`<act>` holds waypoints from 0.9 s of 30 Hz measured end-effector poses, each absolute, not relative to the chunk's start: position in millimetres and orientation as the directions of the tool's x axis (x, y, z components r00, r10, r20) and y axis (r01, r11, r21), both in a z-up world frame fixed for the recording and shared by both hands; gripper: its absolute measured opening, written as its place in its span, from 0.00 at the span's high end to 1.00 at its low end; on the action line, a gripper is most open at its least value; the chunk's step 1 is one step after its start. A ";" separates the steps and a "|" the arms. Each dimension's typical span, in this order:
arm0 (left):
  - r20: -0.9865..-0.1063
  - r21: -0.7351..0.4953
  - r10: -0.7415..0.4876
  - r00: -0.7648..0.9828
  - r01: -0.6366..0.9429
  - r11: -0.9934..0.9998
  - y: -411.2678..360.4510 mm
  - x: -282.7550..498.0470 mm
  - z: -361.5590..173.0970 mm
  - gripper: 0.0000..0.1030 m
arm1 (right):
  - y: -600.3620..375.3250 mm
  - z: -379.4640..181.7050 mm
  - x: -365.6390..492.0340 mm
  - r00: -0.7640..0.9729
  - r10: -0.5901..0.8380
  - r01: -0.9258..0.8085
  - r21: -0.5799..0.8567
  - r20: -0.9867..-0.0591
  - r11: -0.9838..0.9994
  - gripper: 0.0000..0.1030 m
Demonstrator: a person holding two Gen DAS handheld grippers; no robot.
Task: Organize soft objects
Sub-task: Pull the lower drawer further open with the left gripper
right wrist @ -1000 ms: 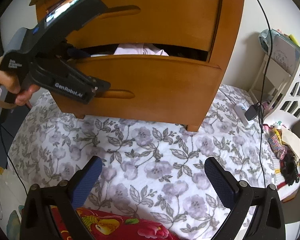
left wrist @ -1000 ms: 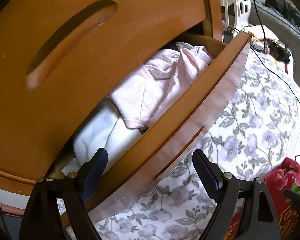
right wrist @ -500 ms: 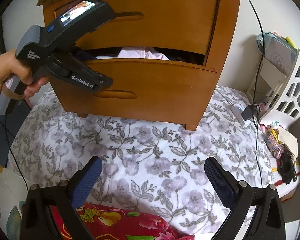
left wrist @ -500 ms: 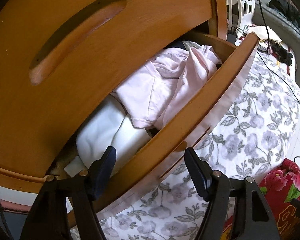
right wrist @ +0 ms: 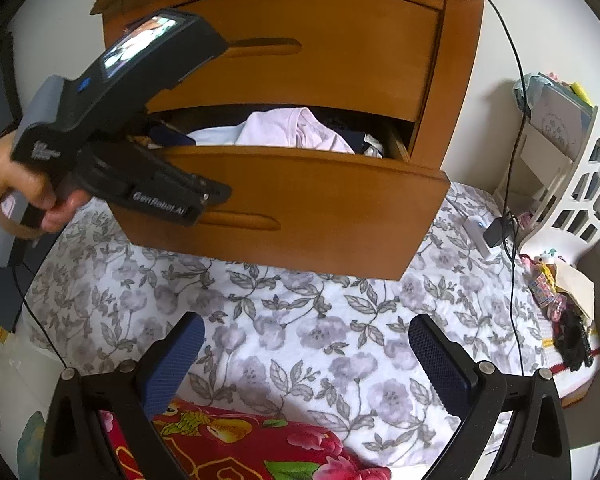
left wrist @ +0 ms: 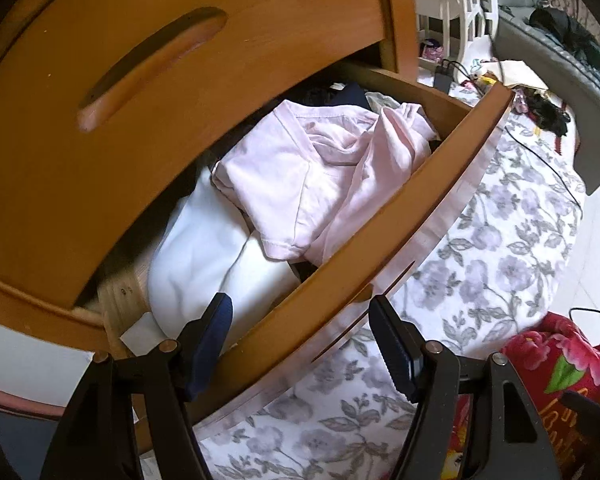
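Where left hand-held gripper (left wrist: pixel 300 344) straddles drawer front (left wrist: pixel 380 248), pink shirt (left wrist: pixel 320 176) lies beyond.

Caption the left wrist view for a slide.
Left gripper jaws straddle the open drawer front, pink shirt inside.

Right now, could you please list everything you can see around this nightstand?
nightstand: one, orange-brown, on the floral cover
lower drawer: one, same wood, partly open
pink garment: one, pale pink, topmost in the drawer
white garment: one, white, beneath it
floral cover: one, white-grey, under the nightstand
red blanket: one, red, nearest edge
white shelf: one, right wall
left gripper: black, shut on the drawer's front
right gripper: black, open, above the cover
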State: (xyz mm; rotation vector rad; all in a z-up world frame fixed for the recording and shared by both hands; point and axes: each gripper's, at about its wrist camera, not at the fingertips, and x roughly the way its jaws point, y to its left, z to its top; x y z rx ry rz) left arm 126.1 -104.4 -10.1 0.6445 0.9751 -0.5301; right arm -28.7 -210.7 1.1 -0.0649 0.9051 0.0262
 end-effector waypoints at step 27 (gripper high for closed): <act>-0.878 0.241 -0.131 0.461 0.660 0.711 -101.7 105.2 -1.5 0.30 | -217.8 26.7 -69.2 0.653 -0.015 -0.031 -0.047 -0.757 0.998 0.00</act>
